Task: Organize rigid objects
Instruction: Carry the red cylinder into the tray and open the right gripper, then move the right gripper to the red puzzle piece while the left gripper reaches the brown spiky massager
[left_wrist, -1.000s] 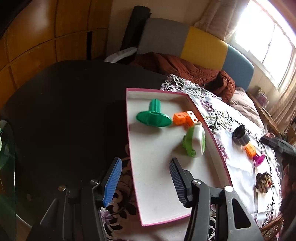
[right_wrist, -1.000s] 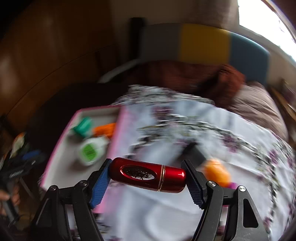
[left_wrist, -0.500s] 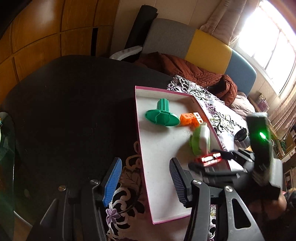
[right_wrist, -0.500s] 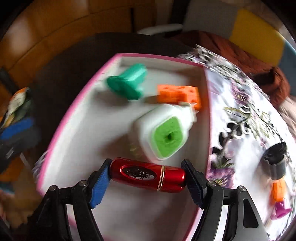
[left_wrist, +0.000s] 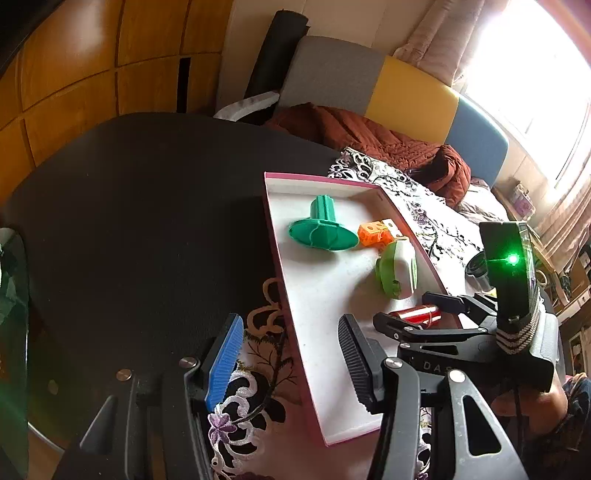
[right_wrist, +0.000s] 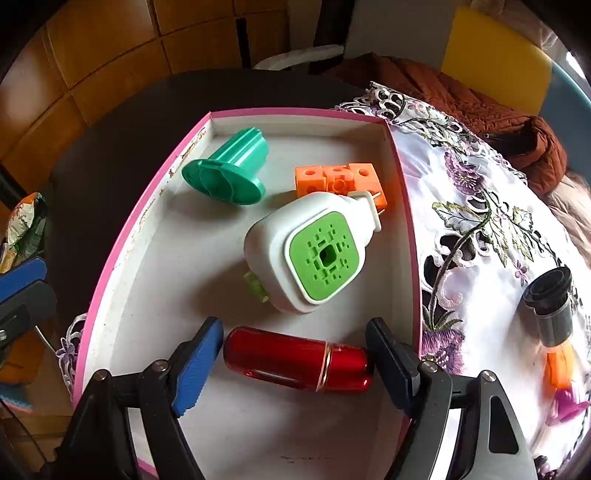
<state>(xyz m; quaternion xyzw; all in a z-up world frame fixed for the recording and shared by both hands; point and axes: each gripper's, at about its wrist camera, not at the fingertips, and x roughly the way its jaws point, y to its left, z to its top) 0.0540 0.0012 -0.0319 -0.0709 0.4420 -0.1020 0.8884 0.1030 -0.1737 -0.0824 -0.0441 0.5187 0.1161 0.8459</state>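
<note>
A shiny red tube (right_wrist: 295, 360) lies on the floor of the pink-rimmed white tray (right_wrist: 147, 206), near its front right corner. My right gripper (right_wrist: 293, 325) straddles it lengthwise. Its jaws are opening, and a thin gap shows at the blue pad (right_wrist: 199, 354). Further back in the tray sit a white and green plug adapter (right_wrist: 310, 251), a row of orange cubes (right_wrist: 338, 177) and a green flanged spool (right_wrist: 229, 173). My left gripper (left_wrist: 290, 321) hangs open and empty over the tray's (left_wrist: 275, 236) left rim. From there I see the right gripper (left_wrist: 424, 310) over the red tube (left_wrist: 417, 314).
On the flowered tablecloth (right_wrist: 480, 206) right of the tray lie a black cylinder (right_wrist: 550, 299), an orange piece (right_wrist: 559, 363) and a magenta piece (right_wrist: 565, 404). The dark round table (left_wrist: 147, 206) extends left. A brown quilt (left_wrist: 369, 136) and a cushioned bench stand behind.
My right gripper carried the red tube from over the tablecloth leftward and down into the tray, and its jaws have widened around it. The left gripper has stayed put.
</note>
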